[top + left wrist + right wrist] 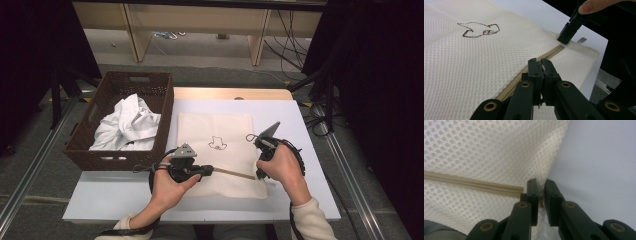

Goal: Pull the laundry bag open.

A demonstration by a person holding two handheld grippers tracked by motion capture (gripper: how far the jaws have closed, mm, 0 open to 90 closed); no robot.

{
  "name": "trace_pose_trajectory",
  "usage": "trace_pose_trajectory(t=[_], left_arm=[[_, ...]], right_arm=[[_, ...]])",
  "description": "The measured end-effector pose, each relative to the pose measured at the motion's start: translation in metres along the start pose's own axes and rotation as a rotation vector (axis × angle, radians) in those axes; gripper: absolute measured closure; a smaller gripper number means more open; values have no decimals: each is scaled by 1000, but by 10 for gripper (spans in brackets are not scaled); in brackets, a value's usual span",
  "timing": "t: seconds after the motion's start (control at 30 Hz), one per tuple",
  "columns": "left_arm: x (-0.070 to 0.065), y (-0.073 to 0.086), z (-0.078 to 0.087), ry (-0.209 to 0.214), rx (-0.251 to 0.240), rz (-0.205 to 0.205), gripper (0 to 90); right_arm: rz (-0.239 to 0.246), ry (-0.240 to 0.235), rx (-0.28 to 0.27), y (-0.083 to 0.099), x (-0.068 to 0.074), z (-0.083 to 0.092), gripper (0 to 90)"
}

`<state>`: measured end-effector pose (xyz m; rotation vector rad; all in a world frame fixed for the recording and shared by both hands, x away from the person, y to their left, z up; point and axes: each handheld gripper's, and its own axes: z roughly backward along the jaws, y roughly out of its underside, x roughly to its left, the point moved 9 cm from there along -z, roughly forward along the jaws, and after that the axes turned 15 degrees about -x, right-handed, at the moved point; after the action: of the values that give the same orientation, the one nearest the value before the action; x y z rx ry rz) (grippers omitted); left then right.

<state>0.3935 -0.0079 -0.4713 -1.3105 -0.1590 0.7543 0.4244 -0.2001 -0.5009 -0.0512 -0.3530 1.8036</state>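
Note:
A cream mesh bag (215, 125) with a small brown drawing (217, 144) lies flat on the white table. Its tan zipper (235, 173) runs along the near edge between my two grippers. My left gripper (212, 171) points right along the zipper and is shut on the zipper pull (541, 65). My right gripper (258, 175) is at the zipper's far end, shut on the bag's mesh edge (539, 186) beside the zipper's end (520, 191). In the left gripper view the right gripper (565, 37) pinches the bag's corner, near a small metal tab (581, 40).
A dark wicker basket (82, 127) holding crumpled white cloth (127, 125) stands at the table's left side, touching its edge. Bare white tabletop (310, 150) lies right of the bag. Beyond the table are wooden legs and cables on the floor.

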Motion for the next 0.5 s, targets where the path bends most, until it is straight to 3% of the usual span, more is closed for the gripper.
trace_pose_trajectory(t=[0.03,0.17,0.23,0.3,0.5], left_arm=[[0,0,0,3,-2,0,869],[1,0,1,2,0,-6,869],[2,-1,2,-2,-7,-2,868],[3,-1,3,4,-3,-13,868],[4,0,5,-4,-4,3,869]], right_arm=[[41,-13,5,-1,-3,0,838],[-10,6,18,1,1,1,838],[46,-7,-2,-1,-3,-1,838],[10,5,11,0,-2,1,838],[-5,4,16,1,0,0,838]])
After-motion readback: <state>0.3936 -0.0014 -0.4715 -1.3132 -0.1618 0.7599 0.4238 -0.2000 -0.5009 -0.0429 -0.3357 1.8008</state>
